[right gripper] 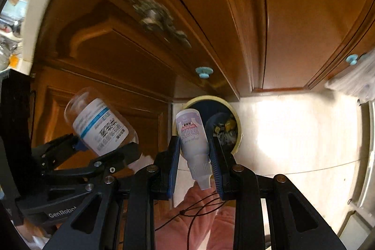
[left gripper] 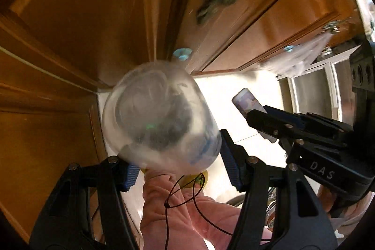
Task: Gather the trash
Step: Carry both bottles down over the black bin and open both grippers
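Small white plastic bottle with a lilac label, base forward and cap toward the camera, clamped between the blue pads of the right gripper. Directly beyond its base lies the round yellow-rimmed bin, mouth open and holding trash. Left gripper grips a clear labelled bottle, offset to the left, seemingly farther from the bin.

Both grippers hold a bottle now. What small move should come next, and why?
Probably carry the right gripper forward until it is over the open bin, then release. It is shut on the small white bottle, and the bin lies just beyond it on the floor. The left gripper, shut on the clear bottle, is farther aside.
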`<state>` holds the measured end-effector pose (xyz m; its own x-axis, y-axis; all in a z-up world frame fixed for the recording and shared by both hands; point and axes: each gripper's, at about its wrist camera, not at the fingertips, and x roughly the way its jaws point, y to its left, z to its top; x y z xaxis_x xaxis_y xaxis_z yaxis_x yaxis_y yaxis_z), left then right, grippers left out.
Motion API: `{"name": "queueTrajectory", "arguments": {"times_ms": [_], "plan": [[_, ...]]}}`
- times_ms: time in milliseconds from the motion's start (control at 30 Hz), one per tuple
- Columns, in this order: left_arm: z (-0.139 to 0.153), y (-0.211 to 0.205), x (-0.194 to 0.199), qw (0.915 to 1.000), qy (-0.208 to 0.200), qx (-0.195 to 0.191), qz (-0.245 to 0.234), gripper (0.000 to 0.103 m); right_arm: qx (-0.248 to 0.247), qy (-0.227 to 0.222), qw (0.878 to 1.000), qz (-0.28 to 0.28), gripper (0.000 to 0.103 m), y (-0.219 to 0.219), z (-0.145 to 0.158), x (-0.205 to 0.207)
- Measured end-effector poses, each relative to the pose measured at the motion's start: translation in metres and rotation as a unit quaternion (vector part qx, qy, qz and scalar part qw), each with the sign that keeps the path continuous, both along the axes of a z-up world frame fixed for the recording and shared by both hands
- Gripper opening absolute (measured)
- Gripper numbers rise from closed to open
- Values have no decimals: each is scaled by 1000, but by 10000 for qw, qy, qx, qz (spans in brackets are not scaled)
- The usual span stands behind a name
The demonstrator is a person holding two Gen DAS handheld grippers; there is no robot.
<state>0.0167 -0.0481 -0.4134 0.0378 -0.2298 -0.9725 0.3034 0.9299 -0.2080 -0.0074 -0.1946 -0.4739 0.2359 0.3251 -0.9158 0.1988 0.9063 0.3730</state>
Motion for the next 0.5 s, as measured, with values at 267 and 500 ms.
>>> {"name": "queueTrajectory", "arguments": {"times_ms": [267, 500], "plan": [[-77, 15, 15, 9998, 170, 34, -104, 58, -90, 125, 9997, 210, 26, 24, -74, 22], [-141, 18, 26, 9988, 397, 241, -172, 59, 40, 372, 9990, 227, 26, 37, -156, 37]]}}
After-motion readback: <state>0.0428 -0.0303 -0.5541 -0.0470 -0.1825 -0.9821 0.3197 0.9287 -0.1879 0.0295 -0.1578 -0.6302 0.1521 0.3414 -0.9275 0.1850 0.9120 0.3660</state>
